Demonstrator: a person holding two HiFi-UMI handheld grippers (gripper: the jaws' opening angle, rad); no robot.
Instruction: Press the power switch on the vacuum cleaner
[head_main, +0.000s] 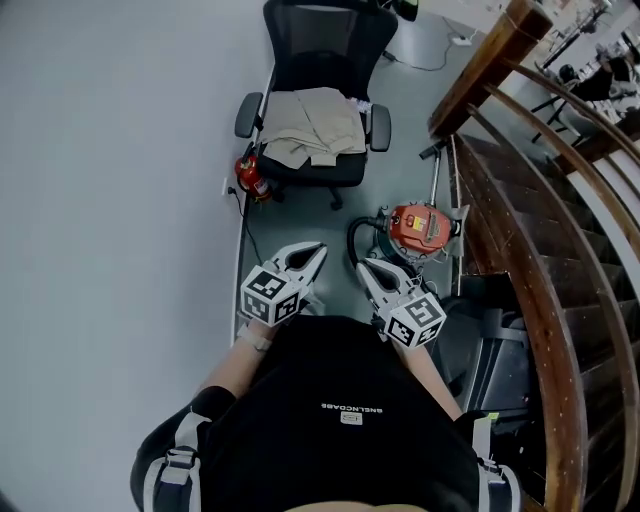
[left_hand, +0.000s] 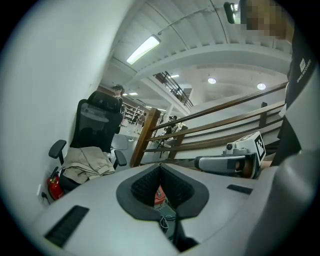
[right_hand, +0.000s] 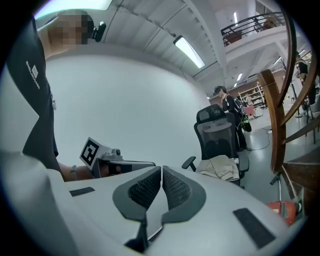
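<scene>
The vacuum cleaner (head_main: 420, 228), a squat red-orange canister, stands on the grey floor (head_main: 300, 225) at the foot of the wooden staircase (head_main: 520, 200). Its black hose (head_main: 356, 240) loops out on its left and a thin wand (head_main: 435, 172) leans up toward the banister post. Its power switch is too small to pick out. In the left gripper view a sliver of the red body (left_hand: 158, 194) shows through the hollow behind the jaw tips; in the right gripper view it sits at the lower right edge (right_hand: 283, 210).

The right gripper (head_main: 362, 266) is held in front of the person's body, its tip pointing toward the hose loop and the canister beyond. Its jaws are together, only a thin slit between the ribbed pads (right_hand: 150, 187), with nothing in them. The left gripper (head_main: 320, 248) is held beside it, aimed at the floor to the left of the vacuum cleaner; its jaws meet at the tips and grip nothing.

Farther off, against the pale wall (head_main: 110, 180), stands a black office chair (head_main: 330, 40) with beige cloth (head_main: 315, 125) heaped on its seat. A small red fire extinguisher (head_main: 250, 177) sits on the floor at the chair's left side
</scene>
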